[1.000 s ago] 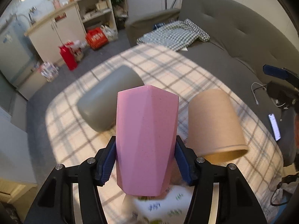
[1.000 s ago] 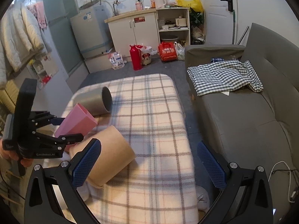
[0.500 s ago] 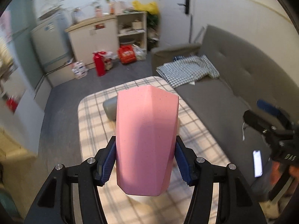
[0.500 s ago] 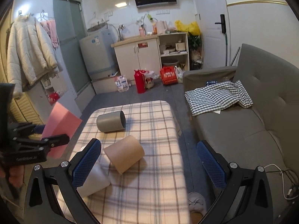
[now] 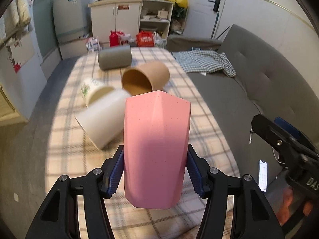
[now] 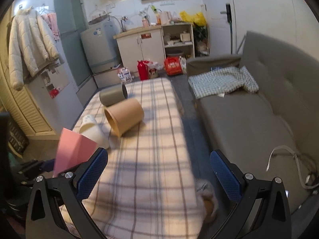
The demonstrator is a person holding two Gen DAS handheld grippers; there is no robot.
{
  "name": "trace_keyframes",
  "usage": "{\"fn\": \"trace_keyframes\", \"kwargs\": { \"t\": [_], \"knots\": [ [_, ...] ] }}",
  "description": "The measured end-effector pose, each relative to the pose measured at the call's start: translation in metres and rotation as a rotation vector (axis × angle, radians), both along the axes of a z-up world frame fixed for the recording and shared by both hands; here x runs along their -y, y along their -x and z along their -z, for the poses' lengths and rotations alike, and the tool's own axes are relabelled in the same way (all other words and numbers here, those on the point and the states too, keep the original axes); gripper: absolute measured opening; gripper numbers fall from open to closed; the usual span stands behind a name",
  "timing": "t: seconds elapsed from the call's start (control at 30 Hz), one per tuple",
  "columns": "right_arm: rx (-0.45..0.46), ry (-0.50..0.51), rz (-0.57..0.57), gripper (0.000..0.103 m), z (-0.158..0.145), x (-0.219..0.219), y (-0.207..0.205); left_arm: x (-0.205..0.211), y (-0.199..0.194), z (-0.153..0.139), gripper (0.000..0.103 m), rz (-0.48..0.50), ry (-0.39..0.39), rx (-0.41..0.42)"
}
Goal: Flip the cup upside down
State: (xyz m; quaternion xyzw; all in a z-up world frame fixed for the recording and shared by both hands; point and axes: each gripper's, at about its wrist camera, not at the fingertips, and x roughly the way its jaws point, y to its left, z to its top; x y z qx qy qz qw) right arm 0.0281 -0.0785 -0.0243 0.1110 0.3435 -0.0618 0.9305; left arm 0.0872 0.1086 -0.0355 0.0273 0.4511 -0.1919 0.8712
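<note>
My left gripper (image 5: 155,171) is shut on a pink faceted cup (image 5: 156,147) and holds it above the near end of the plaid-covered table (image 5: 207,131). The cup also shows at the left of the right wrist view (image 6: 73,151), tilted in the air. My right gripper (image 6: 159,171) is open and empty over the table's near end (image 6: 155,159); it shows at the right edge of the left wrist view (image 5: 287,149). A tan cup (image 5: 145,78), a grey cup (image 5: 114,59) and a white cup (image 5: 101,115) lie on their sides on the table.
A grey sofa (image 6: 259,107) with a checked cloth (image 6: 219,83) runs along the table's right side. Cabinets, a red flask (image 6: 142,70) and bags stand on the floor beyond the table's far end. A phone (image 5: 263,175) lies at the right.
My left gripper has lifted the pink cup off the table and swung it, so the view now runs along the table. The right gripper pulled back and up, still open.
</note>
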Motion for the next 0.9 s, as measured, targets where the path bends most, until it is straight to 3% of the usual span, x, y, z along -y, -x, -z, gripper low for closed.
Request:
{"fn": "trace_keyframes", "kwargs": {
  "t": [0.17, 0.4, 0.53, 0.57, 0.73, 0.9],
  "knots": [
    [-0.035, -0.013, 0.007, 0.103, 0.013, 0.005, -0.008, 0.008, -0.004, 0.031, 0.060, -0.027, -0.046, -0.036],
    [-0.074, -0.018, 0.023, 0.103, 0.023, 0.012, -0.020, 0.009, -0.017, 0.053, 0.062, -0.058, 0.004, -0.097],
    [-0.091, -0.015, 0.035, 0.103, 0.026, 0.013, -0.022, 0.011, -0.016, 0.058, 0.078, -0.018, 0.031, -0.139],
    [-0.095, -0.013, 0.038, 0.103, 0.025, 0.013, -0.023, 0.011, -0.014, 0.055, 0.082, -0.012, 0.031, -0.135],
    [-0.089, 0.015, 0.045, 0.103, 0.016, 0.011, -0.023, 0.009, -0.004, 0.044, 0.083, 0.020, -0.002, -0.123],
    [-0.058, 0.061, 0.050, 0.103, -0.002, -0.003, -0.017, -0.011, 0.016, 0.024, 0.083, 0.021, 0.002, -0.018]
  ]
}}
